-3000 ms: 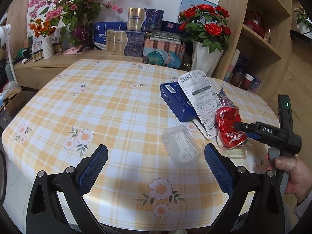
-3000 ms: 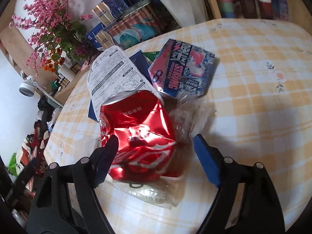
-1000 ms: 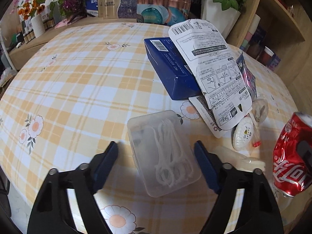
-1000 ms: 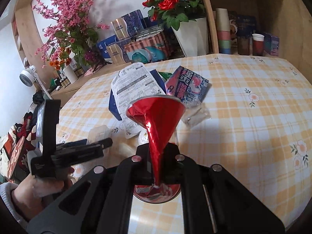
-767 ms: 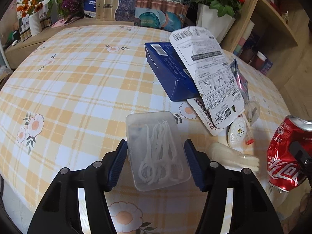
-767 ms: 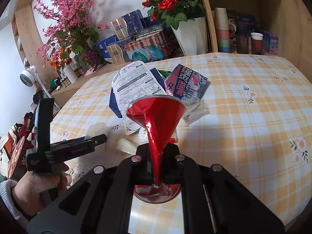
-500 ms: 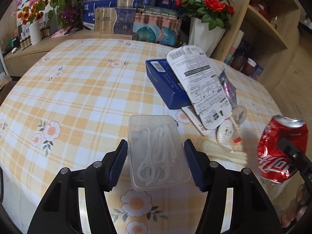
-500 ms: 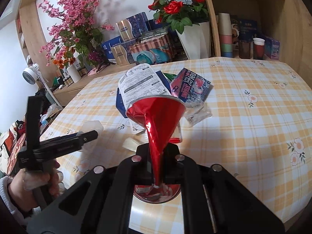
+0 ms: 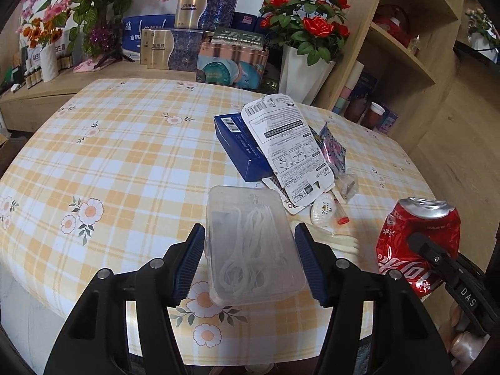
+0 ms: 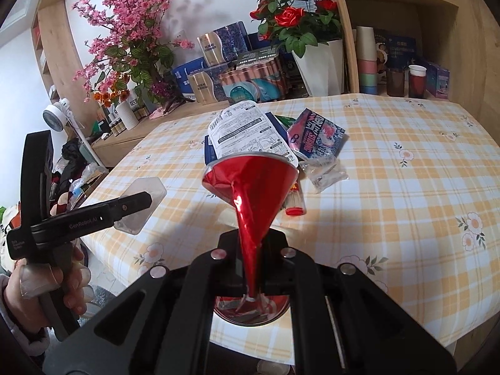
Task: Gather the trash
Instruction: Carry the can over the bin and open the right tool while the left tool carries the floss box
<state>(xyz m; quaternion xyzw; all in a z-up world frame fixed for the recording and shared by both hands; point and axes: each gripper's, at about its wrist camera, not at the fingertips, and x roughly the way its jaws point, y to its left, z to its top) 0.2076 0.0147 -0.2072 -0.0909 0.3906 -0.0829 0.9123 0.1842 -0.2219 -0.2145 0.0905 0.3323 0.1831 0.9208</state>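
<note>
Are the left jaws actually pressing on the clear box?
Touching. In the left wrist view both blue pads sit flush against the sides of the clear box, no gap on either side. The right wrist view shows it held off the table.

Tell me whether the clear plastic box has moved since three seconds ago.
Yes. The clear plastic box now sits clamped in the left gripper, lifted off the checked tablecloth, farther from the blue box.

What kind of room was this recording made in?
Most likely a home living or dining room: a table under a flowered plaid cloth, potted red roses and gift boxes on a wooden sideboard, and open wooden shelves with cups.
</note>
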